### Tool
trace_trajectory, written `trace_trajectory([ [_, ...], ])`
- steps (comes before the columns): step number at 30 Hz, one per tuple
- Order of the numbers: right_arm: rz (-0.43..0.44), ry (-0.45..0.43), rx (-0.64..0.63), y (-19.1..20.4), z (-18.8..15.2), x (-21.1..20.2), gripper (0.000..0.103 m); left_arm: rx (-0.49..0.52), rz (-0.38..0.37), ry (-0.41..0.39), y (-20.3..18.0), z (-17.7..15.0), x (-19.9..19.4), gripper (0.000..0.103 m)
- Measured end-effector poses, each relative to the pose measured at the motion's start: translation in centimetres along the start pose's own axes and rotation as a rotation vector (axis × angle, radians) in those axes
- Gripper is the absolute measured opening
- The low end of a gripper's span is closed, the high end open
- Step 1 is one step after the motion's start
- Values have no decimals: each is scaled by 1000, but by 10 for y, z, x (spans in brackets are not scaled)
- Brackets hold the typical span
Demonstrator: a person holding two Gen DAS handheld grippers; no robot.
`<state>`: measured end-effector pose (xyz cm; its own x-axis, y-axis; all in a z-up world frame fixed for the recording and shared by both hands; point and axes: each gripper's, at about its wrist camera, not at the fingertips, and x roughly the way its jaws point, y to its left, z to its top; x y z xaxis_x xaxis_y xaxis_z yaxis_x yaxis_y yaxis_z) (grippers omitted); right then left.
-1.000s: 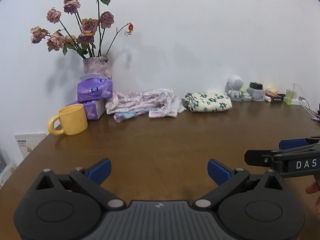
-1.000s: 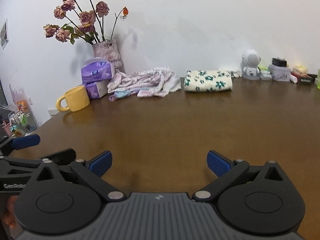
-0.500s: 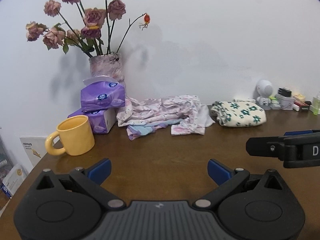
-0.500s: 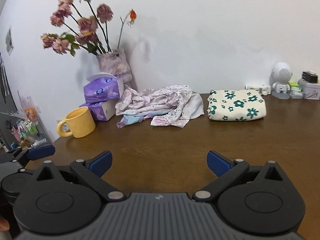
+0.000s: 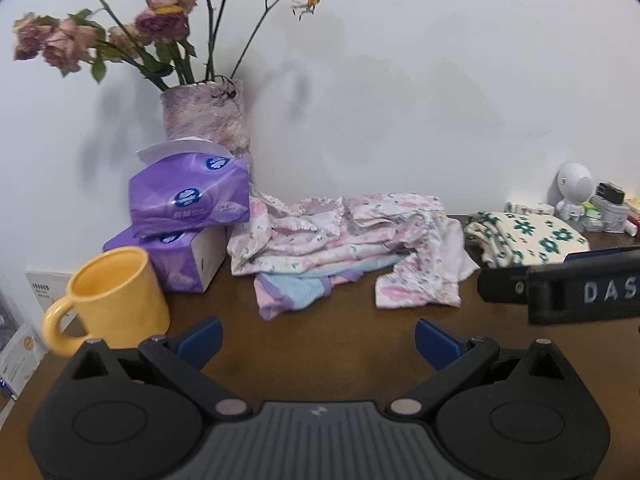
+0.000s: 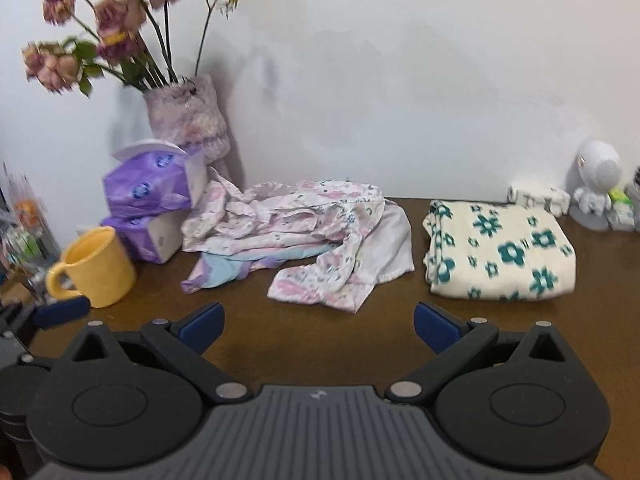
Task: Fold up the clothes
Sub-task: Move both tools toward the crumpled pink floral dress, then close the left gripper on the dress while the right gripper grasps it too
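Far ahead-left of the left claw, a yellow mug stands on the brown counter, touching stacked purple tissue packs. Behind them, a vase holds dried roses. Far ahead-right stands a white figurine.

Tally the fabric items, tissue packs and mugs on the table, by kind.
Crumpled pink floral garment: 1
Folded green-flower cloth: 1
Purple tissue packs (upper, lower): 2
Yellow mug: 1
Total: 5
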<state>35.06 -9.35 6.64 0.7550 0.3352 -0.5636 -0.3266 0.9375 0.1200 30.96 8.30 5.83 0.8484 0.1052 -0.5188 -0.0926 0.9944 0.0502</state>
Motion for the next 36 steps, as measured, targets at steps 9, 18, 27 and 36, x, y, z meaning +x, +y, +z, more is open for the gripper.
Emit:
trace_trajectory([
  [9,-87,25,-65,-9,29,68,103,8,18,28,8,26,77,103],
  [18,-137,33,-9,-29,50,122,102,-19,51,60,13,46,143,101],
  [27,-98,60,-5,-33,57,162,75,-22,73,67,12,57,188,94],
  [36,-88,71,57,-39,60,173,41,-47,60,85,12,65,213,71],
])
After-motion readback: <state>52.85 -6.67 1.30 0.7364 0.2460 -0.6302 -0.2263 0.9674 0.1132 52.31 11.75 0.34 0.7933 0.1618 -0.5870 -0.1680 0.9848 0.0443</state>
